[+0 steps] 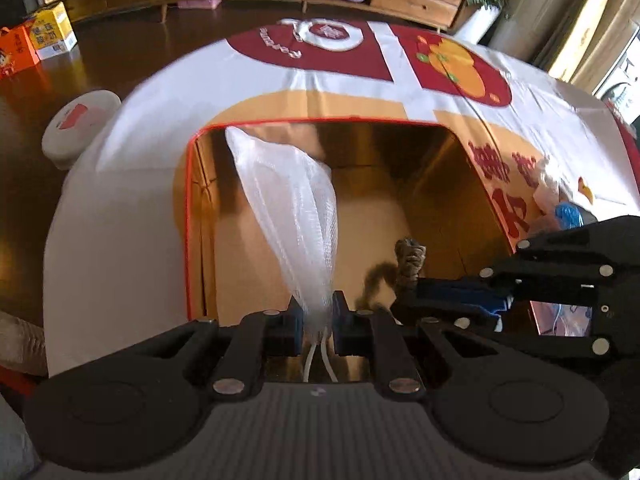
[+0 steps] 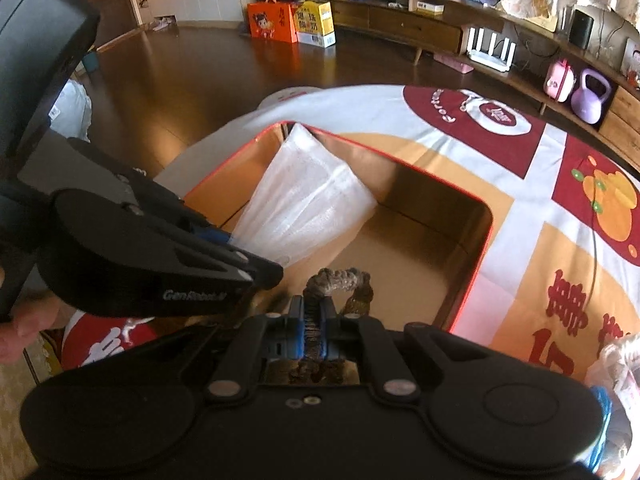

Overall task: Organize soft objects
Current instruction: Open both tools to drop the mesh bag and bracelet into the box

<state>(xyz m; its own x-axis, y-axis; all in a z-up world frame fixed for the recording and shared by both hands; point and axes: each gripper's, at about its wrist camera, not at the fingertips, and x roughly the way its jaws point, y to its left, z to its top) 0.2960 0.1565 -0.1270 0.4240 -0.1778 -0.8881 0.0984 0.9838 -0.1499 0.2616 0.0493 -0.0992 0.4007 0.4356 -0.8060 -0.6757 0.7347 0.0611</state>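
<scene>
Left hand-held gripper (image 1: 319,318) is clamping the gathered neck of a white mesh bag (image 1: 288,208), which is draping limp and light into the open cardboard box (image 1: 472,184); pinching the bunched end looks safest. Right hand-held gripper (image 2: 314,330) is squeezing a soft brown braided rope (image 2: 340,280) just over the box, which otherwise appears bare inside, sitting on the cloth-covered bench (image 2: 520,216).

A lilac kettlebell (image 2: 590,96) stands beside a pink bag (image 2: 559,81) under the wooden sideboard (image 2: 416,26); orange gift box (image 2: 272,20) on dark floor.
</scene>
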